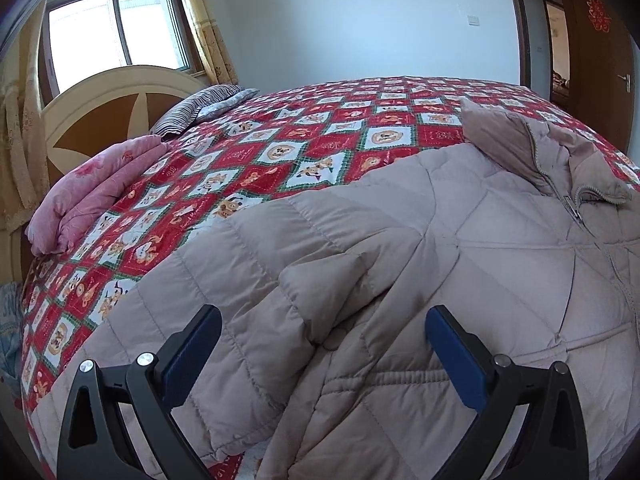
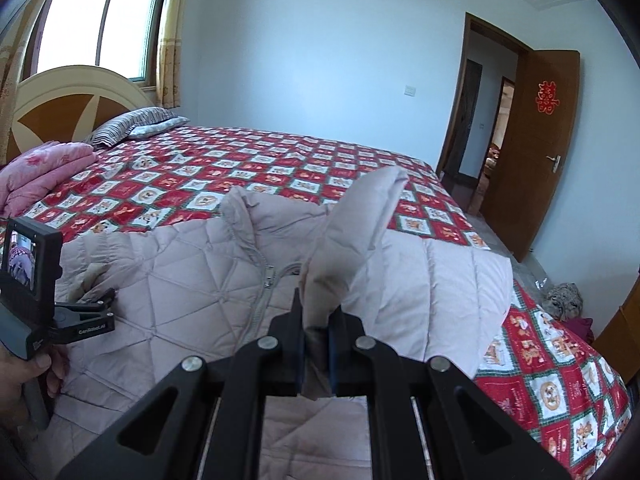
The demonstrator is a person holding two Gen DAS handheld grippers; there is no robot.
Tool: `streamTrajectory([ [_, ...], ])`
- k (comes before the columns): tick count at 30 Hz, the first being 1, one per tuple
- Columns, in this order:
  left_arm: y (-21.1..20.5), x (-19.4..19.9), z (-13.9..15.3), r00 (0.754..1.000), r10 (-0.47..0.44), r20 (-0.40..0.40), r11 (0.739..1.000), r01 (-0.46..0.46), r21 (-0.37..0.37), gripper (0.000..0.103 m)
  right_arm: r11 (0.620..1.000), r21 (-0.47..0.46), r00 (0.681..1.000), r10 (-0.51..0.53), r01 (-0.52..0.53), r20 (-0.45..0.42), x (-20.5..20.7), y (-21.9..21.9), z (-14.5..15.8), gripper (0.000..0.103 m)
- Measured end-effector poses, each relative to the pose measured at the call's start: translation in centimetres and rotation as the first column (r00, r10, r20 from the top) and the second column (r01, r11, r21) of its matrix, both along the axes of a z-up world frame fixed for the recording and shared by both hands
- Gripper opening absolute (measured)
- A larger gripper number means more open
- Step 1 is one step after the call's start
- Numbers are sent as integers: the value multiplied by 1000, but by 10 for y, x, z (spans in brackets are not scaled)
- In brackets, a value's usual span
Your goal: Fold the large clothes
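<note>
A large beige quilted jacket (image 1: 400, 280) is laid front-up across the near part of the bed (image 1: 280, 140), which is covered with a red and white checked bedspread. The zip (image 2: 267, 276) is seen closed up to the collar (image 1: 520, 152), which lies toward the far side. A sleeve (image 2: 360, 232) is clamped between the fingers of the right gripper (image 2: 316, 344) (closed on the fabric) and is held raised above the jacket body, at its right half. The left gripper (image 1: 324, 344) is held with its fingers wide apart over the jacket's near left portion; nothing is gripped between them. In the right wrist view, the left gripper is seen at the left edge, carried by a hand (image 2: 20, 384). A folded pink quilt (image 1: 92, 192) and a striped pillow (image 1: 200, 108) are placed at the far left by the headboard (image 1: 100, 112). An open wooden door (image 2: 532, 152) is noted at the far right.
</note>
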State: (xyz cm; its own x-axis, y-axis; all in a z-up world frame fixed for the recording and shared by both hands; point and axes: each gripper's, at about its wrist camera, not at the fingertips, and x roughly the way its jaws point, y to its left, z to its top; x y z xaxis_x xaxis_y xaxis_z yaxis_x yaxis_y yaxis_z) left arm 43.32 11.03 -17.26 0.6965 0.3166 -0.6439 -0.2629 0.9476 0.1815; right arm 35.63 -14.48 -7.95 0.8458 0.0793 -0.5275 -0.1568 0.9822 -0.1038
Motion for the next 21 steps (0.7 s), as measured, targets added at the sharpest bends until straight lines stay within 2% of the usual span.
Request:
streamTrajectory([
  [6, 22, -9, 15, 997, 60, 52, 998, -60, 0, 102, 995, 10, 994, 98, -98, -40, 7, 46, -19, 11],
  [16, 29, -10, 16, 997, 66, 42, 998, -67, 17, 102, 983, 48, 975, 180, -176, -126, 15, 91, -55, 11],
  [19, 29, -10, 18, 997, 70, 39, 997, -71, 24, 102, 978, 63, 967, 208, -201, -144, 15, 96, -66, 21],
  [20, 29, -11, 19, 997, 72, 39, 997, -73, 25, 102, 974, 72, 963, 225, -216, -152, 14, 96, -69, 41],
  [21, 29, -11, 20, 997, 72, 39, 997, -73, 27, 102, 969, 87, 955, 243, -231, -168, 13, 94, -70, 53],
])
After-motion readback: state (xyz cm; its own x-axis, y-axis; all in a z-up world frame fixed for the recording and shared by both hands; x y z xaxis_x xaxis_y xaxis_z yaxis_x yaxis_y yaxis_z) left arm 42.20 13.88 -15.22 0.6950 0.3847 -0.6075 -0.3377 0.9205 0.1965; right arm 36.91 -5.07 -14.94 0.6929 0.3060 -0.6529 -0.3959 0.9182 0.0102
